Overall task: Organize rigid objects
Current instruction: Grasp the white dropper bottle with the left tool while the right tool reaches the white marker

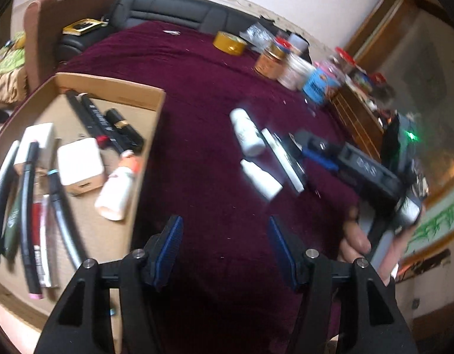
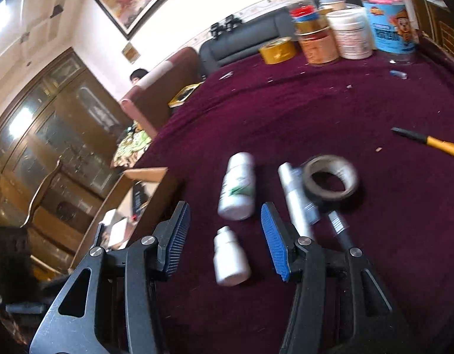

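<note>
right gripper nearer, fingers spread, empty; small white bottle lies between them mid-tablecloth, long axis along fingers. left gripper spread, empty, beside cardboard box.

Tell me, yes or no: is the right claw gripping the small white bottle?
No: the right claw is open, its pads clear of the small white bottle lying on the cloth.

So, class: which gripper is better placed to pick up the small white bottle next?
Probably the right gripper: its open jaws already frame the small bottle on the cloth. The left gripper is open too, but over bare cloth beside the box.
</note>
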Available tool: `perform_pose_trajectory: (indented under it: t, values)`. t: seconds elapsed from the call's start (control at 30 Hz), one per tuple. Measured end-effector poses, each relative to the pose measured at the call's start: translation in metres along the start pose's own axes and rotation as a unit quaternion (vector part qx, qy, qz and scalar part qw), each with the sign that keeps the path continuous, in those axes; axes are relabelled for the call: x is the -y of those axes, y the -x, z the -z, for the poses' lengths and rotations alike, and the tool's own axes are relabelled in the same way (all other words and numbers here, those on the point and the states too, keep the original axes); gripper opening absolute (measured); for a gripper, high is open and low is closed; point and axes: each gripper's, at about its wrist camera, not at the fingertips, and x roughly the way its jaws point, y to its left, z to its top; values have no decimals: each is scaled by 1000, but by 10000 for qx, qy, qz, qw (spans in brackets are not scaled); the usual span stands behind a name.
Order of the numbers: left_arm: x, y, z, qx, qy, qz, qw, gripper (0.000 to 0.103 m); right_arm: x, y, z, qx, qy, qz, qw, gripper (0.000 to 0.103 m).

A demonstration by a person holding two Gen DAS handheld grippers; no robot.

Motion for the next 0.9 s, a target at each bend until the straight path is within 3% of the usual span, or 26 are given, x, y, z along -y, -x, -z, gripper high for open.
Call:
perform_pose_trajectory:
  t: [0.27,0.63,0.73,0.8,0.9]
  values:
    - [9,-31,-5,-485,90,-100,9987,60,24,-1,4,54,-349,-32,9994,51]
    - [49,-88,-36,-1002,-72,83,9949,60,33,-1,4,62,-584,-100,9982,51]
    - [55,-111,-44,-1045,-78,-191,9943,59,33,2,5,116,-595,-64,9981,51]
    - [58,-121,-45,-1121,-72,-338,9931,56,34,2,5,115,-600,-60,9981,51]
    - [64,-121,-41,-1049,-286,-595,9923,39,33,1,5,102,-592,-21,9982,51]
